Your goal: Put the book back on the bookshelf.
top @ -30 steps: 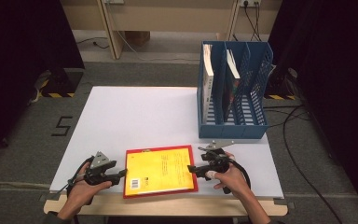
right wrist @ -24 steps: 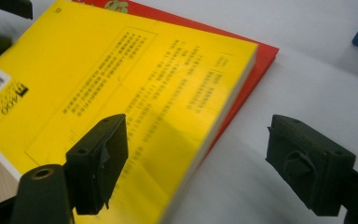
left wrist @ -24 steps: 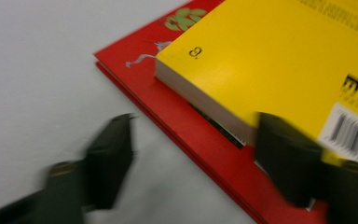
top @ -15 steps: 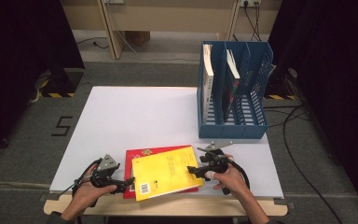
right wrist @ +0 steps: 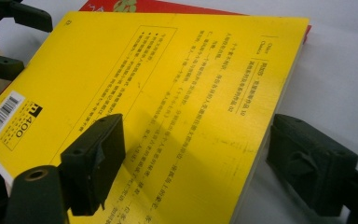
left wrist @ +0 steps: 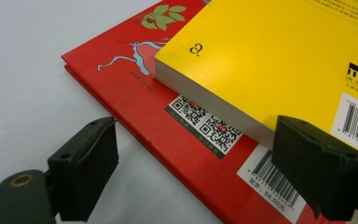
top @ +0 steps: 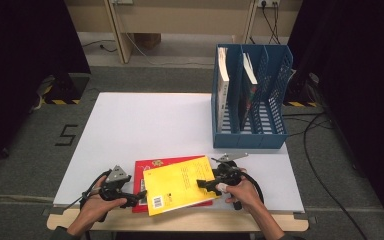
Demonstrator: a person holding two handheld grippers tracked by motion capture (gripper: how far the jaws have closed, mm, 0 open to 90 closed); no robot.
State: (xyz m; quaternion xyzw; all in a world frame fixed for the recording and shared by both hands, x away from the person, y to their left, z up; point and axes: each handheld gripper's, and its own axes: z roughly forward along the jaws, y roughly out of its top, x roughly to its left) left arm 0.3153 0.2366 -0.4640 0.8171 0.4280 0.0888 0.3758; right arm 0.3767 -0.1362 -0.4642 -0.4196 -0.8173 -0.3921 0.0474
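High view puts the yellow book (top: 180, 184) low centre, askew on the red book (top: 145, 167): stiff, slick-covered, so grasp its right edge, your right gripper (top: 206, 183) gaping astride it, left gripper (top: 139, 196) released.

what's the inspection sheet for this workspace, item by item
surface: white table, mostly bare.
job's things: yellow book lies skewed on red book at the near edge.
clutter: blue file rack holding upright books.
grippers: left gripper open, its jaws just opened, astride both books' corner; right gripper open, straddling the yellow book's edge.
cables: black cable loops by the right hand.
surroundings: grey carpet, floor mark 5, dark curtains.
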